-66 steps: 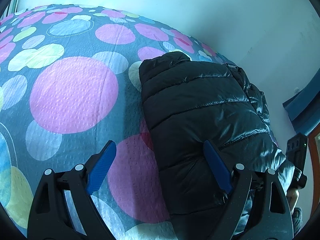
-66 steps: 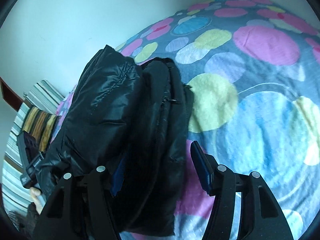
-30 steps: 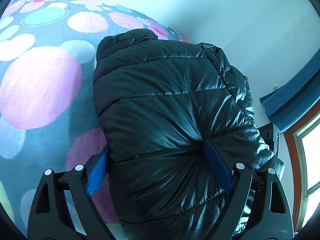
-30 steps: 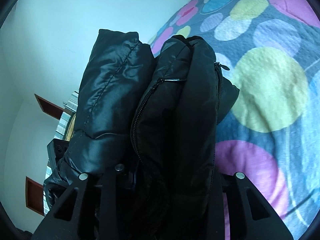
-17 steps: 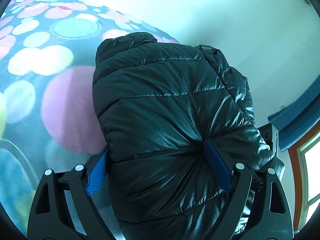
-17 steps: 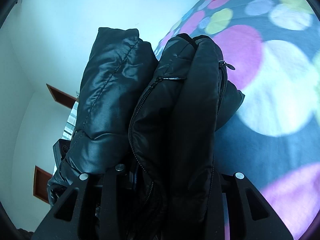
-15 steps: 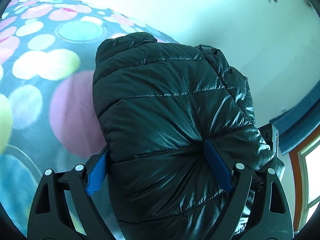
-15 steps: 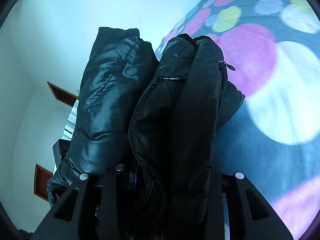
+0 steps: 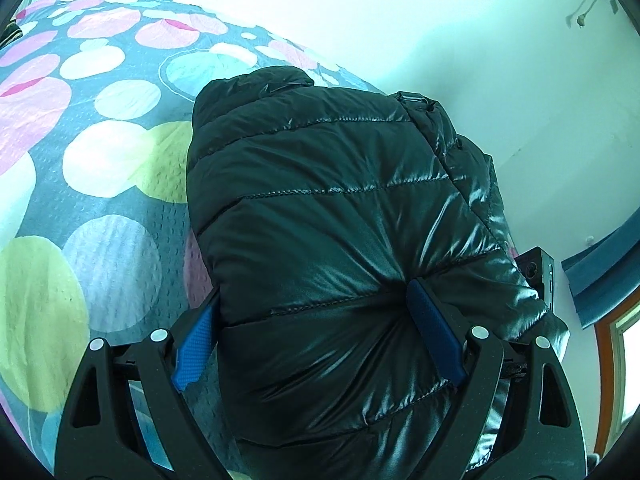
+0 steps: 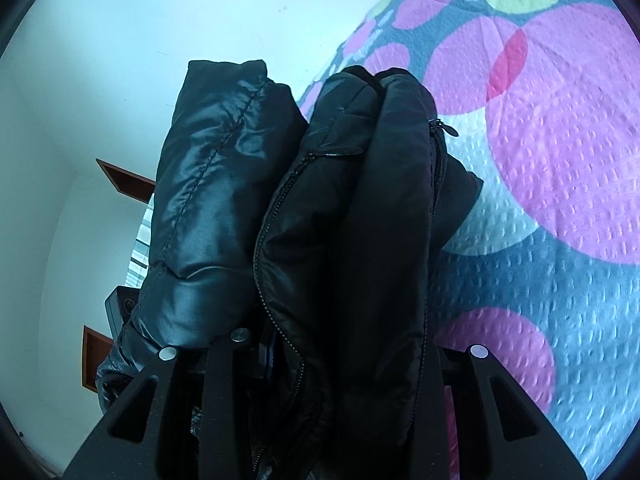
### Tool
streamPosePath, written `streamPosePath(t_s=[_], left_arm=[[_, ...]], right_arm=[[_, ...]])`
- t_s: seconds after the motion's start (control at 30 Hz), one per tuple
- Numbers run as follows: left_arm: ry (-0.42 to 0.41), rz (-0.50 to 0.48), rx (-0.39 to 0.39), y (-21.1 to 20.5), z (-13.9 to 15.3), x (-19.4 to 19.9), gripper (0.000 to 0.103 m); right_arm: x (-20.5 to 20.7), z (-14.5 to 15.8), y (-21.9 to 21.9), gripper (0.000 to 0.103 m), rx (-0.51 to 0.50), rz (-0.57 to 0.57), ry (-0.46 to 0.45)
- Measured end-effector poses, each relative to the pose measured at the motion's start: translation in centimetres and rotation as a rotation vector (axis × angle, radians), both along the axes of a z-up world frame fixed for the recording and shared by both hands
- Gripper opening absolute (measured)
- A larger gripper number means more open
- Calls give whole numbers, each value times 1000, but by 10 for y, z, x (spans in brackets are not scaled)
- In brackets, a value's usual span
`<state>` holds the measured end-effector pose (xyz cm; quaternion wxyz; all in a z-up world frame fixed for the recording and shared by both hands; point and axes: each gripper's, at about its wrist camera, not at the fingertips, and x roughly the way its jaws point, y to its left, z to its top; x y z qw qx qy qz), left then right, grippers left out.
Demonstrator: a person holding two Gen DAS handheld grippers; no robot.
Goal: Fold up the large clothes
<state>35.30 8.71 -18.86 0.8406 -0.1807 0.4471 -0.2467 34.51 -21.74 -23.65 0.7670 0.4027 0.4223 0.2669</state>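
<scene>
A black quilted puffer jacket (image 9: pixel 328 200), folded into a thick bundle, hangs above the spotted bed cover (image 9: pixel 100 160). My left gripper (image 9: pixel 312 308) has its blue pads (image 9: pixel 432 332) pressed into the bundle's two sides, and the shiny fabric puckers around them. In the right wrist view the same jacket (image 10: pixel 360 220) shows its zipper edges and folded layers. My right gripper (image 10: pixel 332 344) is shut on those layers, which hide its pads. Each gripper holds one end of the bundle.
The bed cover (image 10: pixel 560 160) with pink, yellow and blue circles spreads beneath and beside the jacket. A pale wall (image 9: pixel 440 40) rises just behind the bed. A blue curtain and wooden window frame (image 9: pixel 600 300) stand at the right edge.
Both grippers closed on the folded jacket and lifted it off the bed. Over the last second the bundle has travelled sideways over the cover, with both grips unchanged.
</scene>
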Motion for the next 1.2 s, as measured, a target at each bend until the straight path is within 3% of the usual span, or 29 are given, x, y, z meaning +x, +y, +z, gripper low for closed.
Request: streamPosePath(t_s=[0.47,0.87,1.2], left_arm=[[-15,4,7,3,1,-8,88],[-4,11,0,9,1,-5,89],[-59,73,106,18,17,-19,89]], right_arm=[[-12,-5,-7,34,-16,-11,23],[-16,-3,-7,43,-49,-39,35],[-37,18,-13,53,-136,-92,20]])
